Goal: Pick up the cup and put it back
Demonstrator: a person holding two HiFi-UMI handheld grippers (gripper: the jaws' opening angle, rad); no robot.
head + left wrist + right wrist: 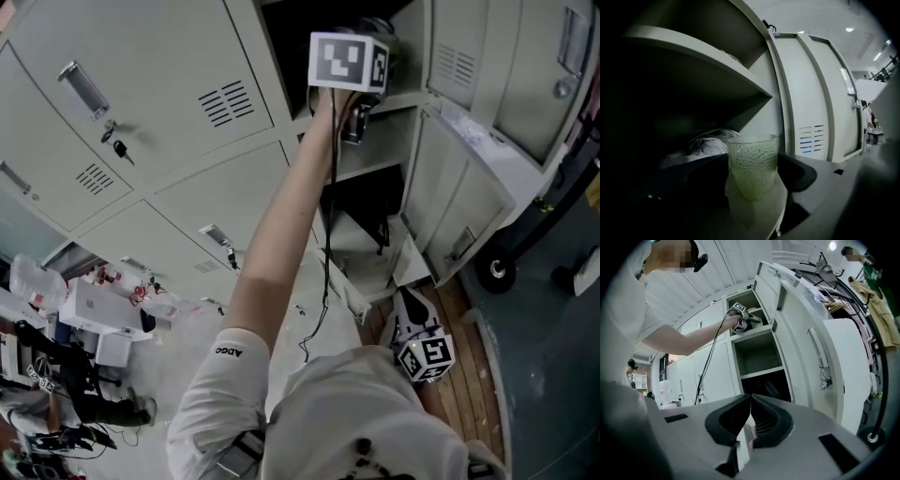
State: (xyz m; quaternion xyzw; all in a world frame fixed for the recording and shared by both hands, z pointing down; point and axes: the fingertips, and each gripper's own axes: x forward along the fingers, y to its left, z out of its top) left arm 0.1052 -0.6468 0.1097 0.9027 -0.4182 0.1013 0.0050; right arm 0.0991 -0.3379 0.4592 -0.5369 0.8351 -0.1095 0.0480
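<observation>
A green dimpled glass cup (753, 164) stands upright between the black pads of my left gripper (753, 162), which is shut on it at a wide spread. The cup is just in front of a dark locker compartment, under its shelf (703, 65). In the head view my left gripper (361, 89) is raised at arm's length into the upper open locker compartment, and the cup is hidden there. In the right gripper view the left gripper (743, 320) shows at that same compartment. My right gripper (750, 395) is low at my side (422, 352), shut and empty.
A crumpled grey cloth (705, 145) lies deep in the compartment behind the cup. The locker door (469, 178) stands open to the right. A lower compartment (370, 202) is open too. A black cable (326, 281) hangs from the left gripper. A wheeled base (495, 272) sits at right.
</observation>
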